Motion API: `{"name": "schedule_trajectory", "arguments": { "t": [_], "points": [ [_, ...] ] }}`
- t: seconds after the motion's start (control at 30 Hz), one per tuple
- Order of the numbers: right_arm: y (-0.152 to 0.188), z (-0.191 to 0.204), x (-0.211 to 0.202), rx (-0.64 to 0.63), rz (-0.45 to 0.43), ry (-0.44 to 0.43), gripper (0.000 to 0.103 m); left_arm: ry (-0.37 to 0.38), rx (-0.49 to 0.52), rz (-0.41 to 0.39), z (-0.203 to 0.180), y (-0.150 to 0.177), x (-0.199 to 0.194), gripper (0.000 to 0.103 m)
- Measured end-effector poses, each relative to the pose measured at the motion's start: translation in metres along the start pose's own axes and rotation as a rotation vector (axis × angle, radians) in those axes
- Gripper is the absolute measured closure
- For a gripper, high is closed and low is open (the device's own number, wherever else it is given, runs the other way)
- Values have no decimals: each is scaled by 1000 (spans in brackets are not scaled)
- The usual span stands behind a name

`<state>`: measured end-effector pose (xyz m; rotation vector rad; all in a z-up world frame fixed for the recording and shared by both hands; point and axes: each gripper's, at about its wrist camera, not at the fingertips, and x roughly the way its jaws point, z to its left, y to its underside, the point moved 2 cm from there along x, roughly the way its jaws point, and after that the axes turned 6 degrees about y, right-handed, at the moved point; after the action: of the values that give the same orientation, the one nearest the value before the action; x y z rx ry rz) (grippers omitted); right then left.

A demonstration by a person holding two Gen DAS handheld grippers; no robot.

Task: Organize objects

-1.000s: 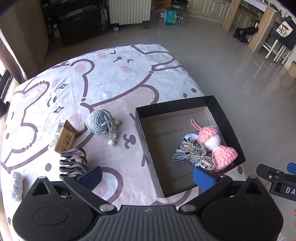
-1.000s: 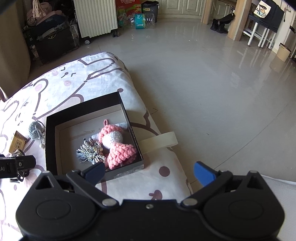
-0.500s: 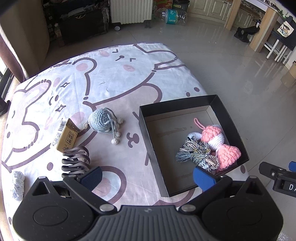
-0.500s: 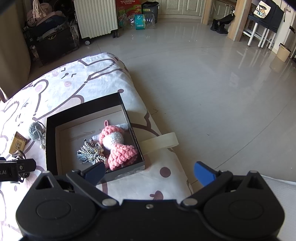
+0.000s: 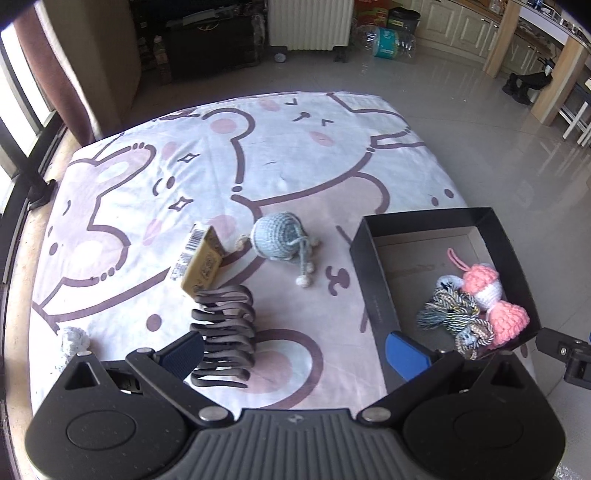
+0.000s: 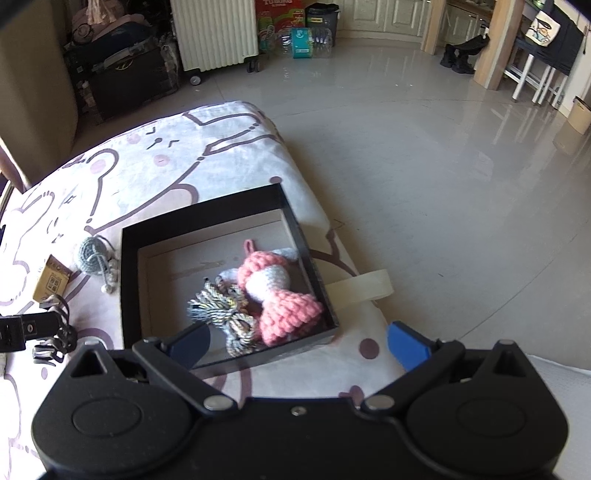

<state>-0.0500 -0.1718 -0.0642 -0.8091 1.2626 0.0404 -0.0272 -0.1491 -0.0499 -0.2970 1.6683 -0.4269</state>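
A black box (image 5: 373, 280) sits on the bear-print blanket (image 5: 295, 147) and holds a pink crochet toy (image 5: 495, 295) and a striped rope knot (image 5: 450, 314). Left of it lie a blue-grey crochet ball (image 5: 279, 236), a yellow carton (image 5: 201, 258) and a grey claw hair clip (image 5: 223, 325). My left gripper (image 5: 293, 350) is open and empty; its left pad (image 5: 183, 352) is beside the clip. My right gripper (image 6: 299, 343) is open and empty over the near edge of the box (image 6: 129, 280). The toy (image 6: 280, 295) and knot (image 6: 225, 317) show there too.
A small white lace piece (image 5: 72, 339) lies at the blanket's left edge. A cream strap (image 6: 364, 291) sticks out right of the box. Beyond the blanket is bare tiled floor (image 6: 443, 166), with a radiator (image 6: 214, 33) and dark bags at the far wall.
My left gripper has swung left and forward, so the hair clip, carton and ball now sit nearer the view's middle. My right gripper has moved slightly closer to the box.
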Motion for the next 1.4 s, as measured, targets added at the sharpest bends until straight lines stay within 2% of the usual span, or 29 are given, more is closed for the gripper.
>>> {"name": "schedule_trajectory", "arguments": {
  "t": [0.33, 0.67, 1.03, 1.4],
  "points": [
    [-6, 51, -6, -69, -17, -46, 0, -39, -74, -17, 59, 4, -13, 0],
    [-5, 99, -17, -123, -26, -106, 0, -76, -108, -33, 107, 13, -29, 0],
    [-2, 147, -25, -175, -28, -165, 0, -119, -116, -39, 149, 23, -40, 0],
    [1, 186, -29, -209, -28, -206, 0, -127, -154, -42, 190, 31, -45, 0]
  ]
}}
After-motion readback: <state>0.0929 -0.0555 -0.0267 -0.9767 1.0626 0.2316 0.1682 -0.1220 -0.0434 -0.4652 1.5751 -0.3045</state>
